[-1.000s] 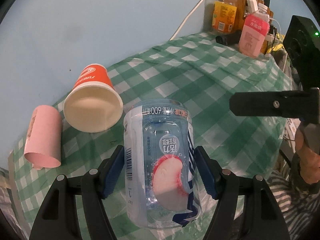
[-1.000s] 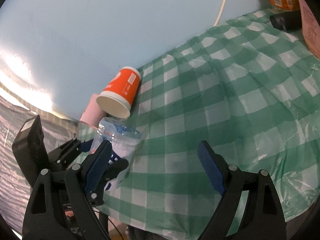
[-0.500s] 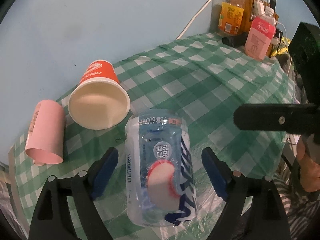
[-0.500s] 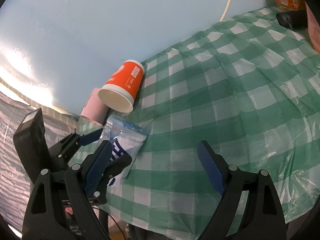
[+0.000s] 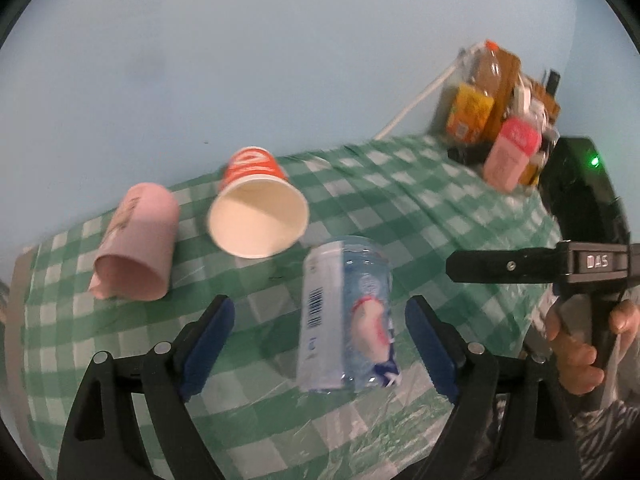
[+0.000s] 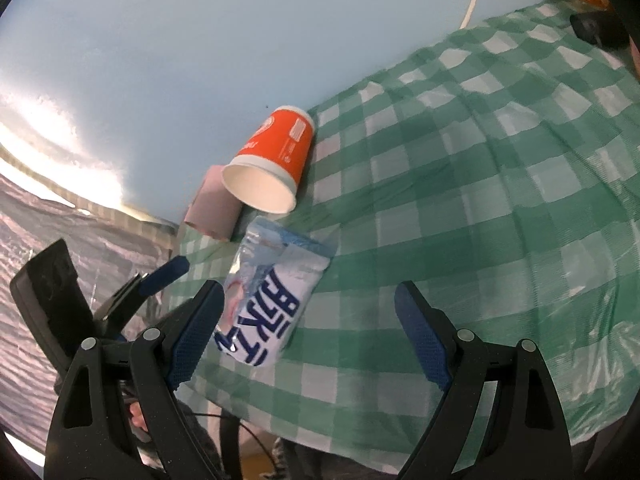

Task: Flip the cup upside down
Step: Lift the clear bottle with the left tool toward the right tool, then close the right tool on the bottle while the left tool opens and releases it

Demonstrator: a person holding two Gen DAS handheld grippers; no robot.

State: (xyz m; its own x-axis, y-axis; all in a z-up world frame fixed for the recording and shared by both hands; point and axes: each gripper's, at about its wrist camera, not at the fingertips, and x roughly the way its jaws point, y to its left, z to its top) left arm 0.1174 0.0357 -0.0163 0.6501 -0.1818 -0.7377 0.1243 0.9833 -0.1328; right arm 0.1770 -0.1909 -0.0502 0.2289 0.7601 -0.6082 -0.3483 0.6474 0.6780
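Observation:
A clear plastic cup with a blue and white label (image 5: 348, 320) stands mouth down on the green checked cloth, also in the right wrist view (image 6: 272, 300). My left gripper (image 5: 320, 344) is open, its blue pads (image 5: 206, 344) apart on both sides of it, not touching. My right gripper (image 6: 308, 340) is open and empty, just right of that cup; it appears in the left wrist view (image 5: 504, 266). An orange paper cup (image 5: 256, 212) (image 6: 272, 164) lies on its side behind. A pink cup (image 5: 138, 240) (image 6: 214, 208) lies on its side beside it.
Bottles and cartons (image 5: 496, 120) stand at the cloth's far right corner, with a white cable (image 5: 416, 104) on the blue wall. The table's front edge (image 6: 360, 452) is close below my right gripper. A hand (image 5: 576, 352) holds the right gripper.
My left gripper opened and let go of the clear cup, then drew back and up. The cup stays standing on the cloth. My right gripper shifted slightly closer.

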